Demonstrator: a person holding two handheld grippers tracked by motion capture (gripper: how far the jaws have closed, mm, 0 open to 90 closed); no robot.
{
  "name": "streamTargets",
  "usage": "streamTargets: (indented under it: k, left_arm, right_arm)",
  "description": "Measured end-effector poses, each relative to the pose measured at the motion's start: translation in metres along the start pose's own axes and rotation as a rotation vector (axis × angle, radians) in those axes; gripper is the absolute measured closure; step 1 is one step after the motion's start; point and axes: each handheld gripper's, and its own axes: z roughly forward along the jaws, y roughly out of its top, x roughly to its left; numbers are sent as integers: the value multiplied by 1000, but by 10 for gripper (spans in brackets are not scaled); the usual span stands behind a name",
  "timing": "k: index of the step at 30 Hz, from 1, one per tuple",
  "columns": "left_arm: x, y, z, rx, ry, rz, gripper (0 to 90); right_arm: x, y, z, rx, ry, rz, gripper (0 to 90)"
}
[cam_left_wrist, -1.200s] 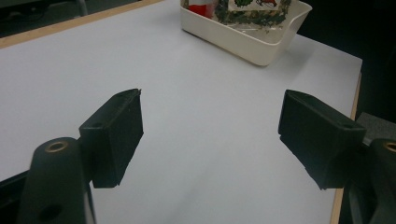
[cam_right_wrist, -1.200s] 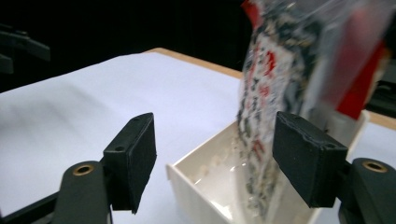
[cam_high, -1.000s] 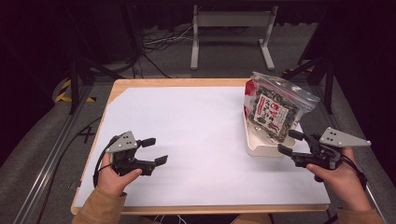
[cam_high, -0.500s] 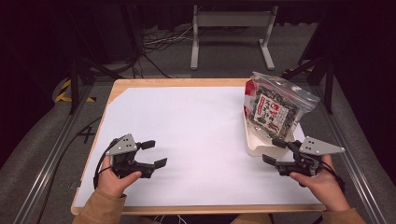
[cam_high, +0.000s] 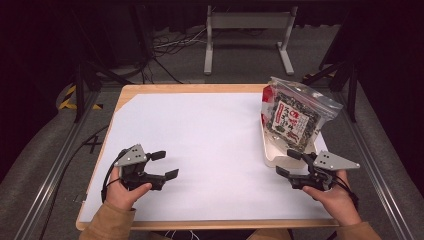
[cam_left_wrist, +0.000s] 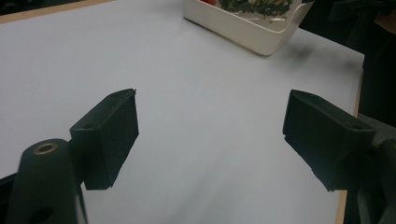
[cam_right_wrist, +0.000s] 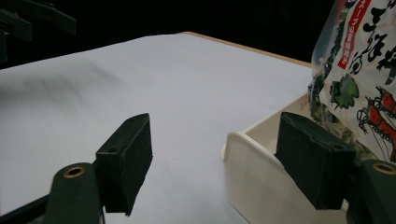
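While both hands rest low at the near edge of the table (cam_high: 200, 95), the work in hand looks like a fresh reach for the snack bag (cam_high: 294, 116), which stands tilted in the white tray (cam_high: 272, 159) at the far right of the white sheet, its top leaning right past the tray's rim. The right gripper (cam_high: 287, 163) sits just beside the tray's near end with its jaws spread and nothing between them; in the right gripper view the tray's rounded corner (cam_right_wrist: 243, 158) stands between the two black jaws and the printed bag (cam_right_wrist: 359, 88) rises close behind the right-hand one. To do the step well, the person would probably lift that gripper clear of the tray wall first, then close on the bag's upper edge, not its crinkled belly, so that the film does not slip and the tray is not dragged along. The left gripper (cam_high: 165, 165) lies at the near left, well apart from the tray, its jaws also wide and empty over bare sheet; it could steady the tray if it slides.

Compared with the earlier high views, the right hand has sunk and drawn back toward the near edge, away from the bag's lower part. The left hand has hardly shifted, and the bag and tray sit as they did.
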Motion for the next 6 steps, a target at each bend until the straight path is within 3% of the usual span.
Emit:
streamTargets:
  k: [6]
  left_arm:
    - [-1,-1,0,2,1,-7,184]
  right_arm:
    - [1,1,0,3,3,-6,265]
